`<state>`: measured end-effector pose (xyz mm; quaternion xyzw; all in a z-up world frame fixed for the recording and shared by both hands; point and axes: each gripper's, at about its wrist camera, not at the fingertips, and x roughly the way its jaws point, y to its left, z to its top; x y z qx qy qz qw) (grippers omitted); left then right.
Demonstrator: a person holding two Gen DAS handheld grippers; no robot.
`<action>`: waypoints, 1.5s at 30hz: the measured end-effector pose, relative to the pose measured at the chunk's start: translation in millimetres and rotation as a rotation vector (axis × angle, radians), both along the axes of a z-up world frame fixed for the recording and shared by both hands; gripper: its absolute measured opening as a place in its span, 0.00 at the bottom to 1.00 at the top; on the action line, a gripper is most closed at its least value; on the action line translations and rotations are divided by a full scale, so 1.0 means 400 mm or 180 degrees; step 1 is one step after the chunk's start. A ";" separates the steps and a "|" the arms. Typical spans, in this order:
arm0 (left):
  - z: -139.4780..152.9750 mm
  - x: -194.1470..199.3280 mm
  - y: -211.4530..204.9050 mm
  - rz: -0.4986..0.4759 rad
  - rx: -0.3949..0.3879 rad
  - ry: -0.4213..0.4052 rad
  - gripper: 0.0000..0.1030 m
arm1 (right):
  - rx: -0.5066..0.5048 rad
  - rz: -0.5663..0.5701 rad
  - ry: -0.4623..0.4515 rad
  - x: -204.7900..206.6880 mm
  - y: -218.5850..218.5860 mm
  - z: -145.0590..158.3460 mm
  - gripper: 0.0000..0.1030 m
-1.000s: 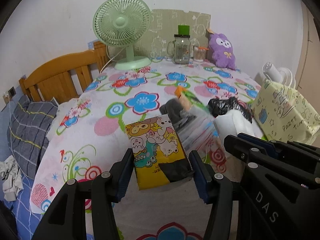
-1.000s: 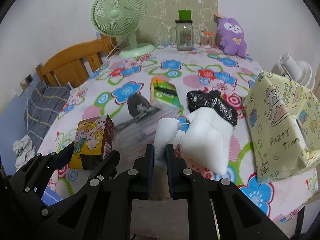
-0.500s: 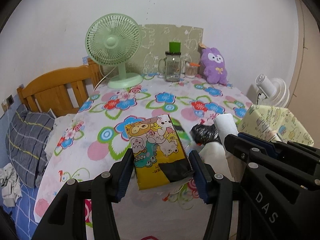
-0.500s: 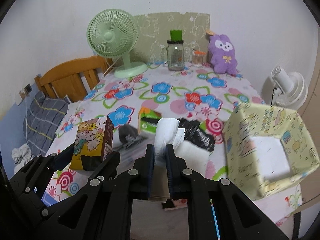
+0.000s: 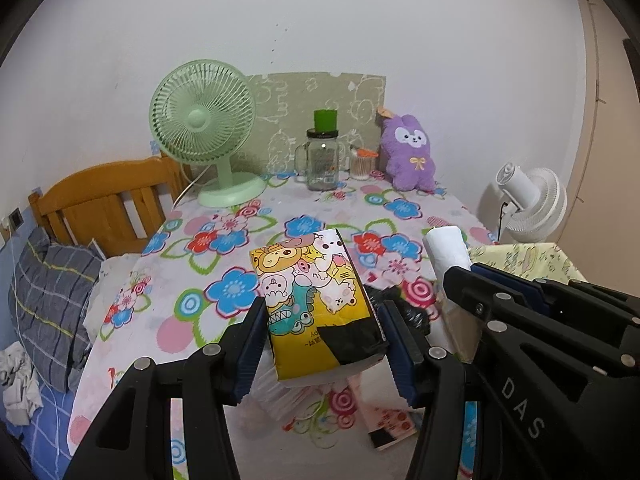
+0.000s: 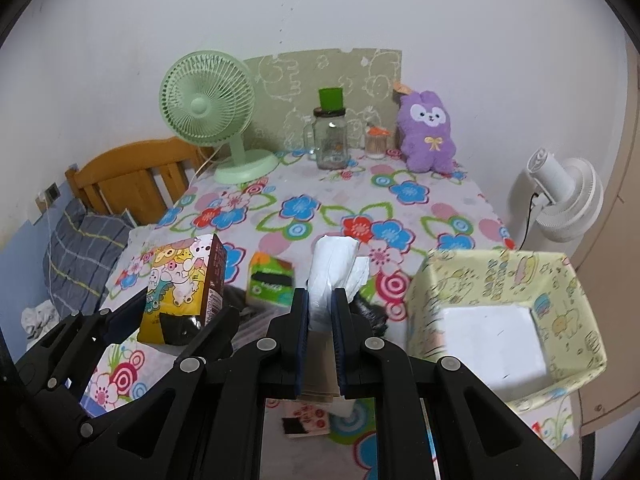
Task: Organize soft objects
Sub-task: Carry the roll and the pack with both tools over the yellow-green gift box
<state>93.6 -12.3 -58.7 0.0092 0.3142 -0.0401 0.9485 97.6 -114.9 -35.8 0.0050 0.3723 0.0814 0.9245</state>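
Tissue packs are both off the surface now. A second ago they were low over the clutter; both have since come up together and sit clear above it.

Left hand-held gripper (image 5: pixel 322 332): pads pressed on the two sides of the cartoon tissue pack (image 5: pixel 316 300), held partway wide around it. Pack is level with the near edge of the box, well to its left, hanging in air with nothing under it but the surface (image 5: pixel 224 240).

Right hand-held gripper (image 6: pixel 320 320): squeezed almost flat, pinching the white tissue wad (image 6: pixel 334 264). Wad sticks up past the fingertips, just left of the box.

Box (image 6: pixel 496 280) (pale yellow, printed, open top) has swung into clear view on the right wrist camera; white floor visible inside, looks empty from here.

Left behind, to the left of the box: green tissue pack (image 6: pixel 270 284), black plastic bag (image 5: pixel 404 308) partly hidden behind the grippers. Small booklet (image 6: pixel 306 420) lies on the floor below the surface edge.

My read: pickup phase is done, both grips look stable, and next is a carry right to drop both into the box. The wad is closer, so it goes first. Green pack and bag remain for another pass.
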 end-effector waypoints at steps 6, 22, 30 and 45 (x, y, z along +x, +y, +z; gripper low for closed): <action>0.020 0.011 -0.037 -0.0025 -0.0015 -0.0026 0.55 | 0.0005 -0.0012 -0.0049 0.008 -0.043 0.023 0.14; 0.042 0.034 -0.180 -0.0204 0.0027 -0.0060 0.55 | 0.0073 -0.0158 -0.0099 0.026 -0.190 0.042 0.14; 0.042 0.039 -0.249 -0.0349 0.0029 -0.0058 0.55 | 0.0055 -0.0253 -0.0099 0.026 -0.260 0.040 0.14; 0.024 0.061 -0.370 -0.0591 -0.0009 0.0015 0.55 | 0.0004 -0.0463 -0.0093 0.025 -0.384 0.017 0.14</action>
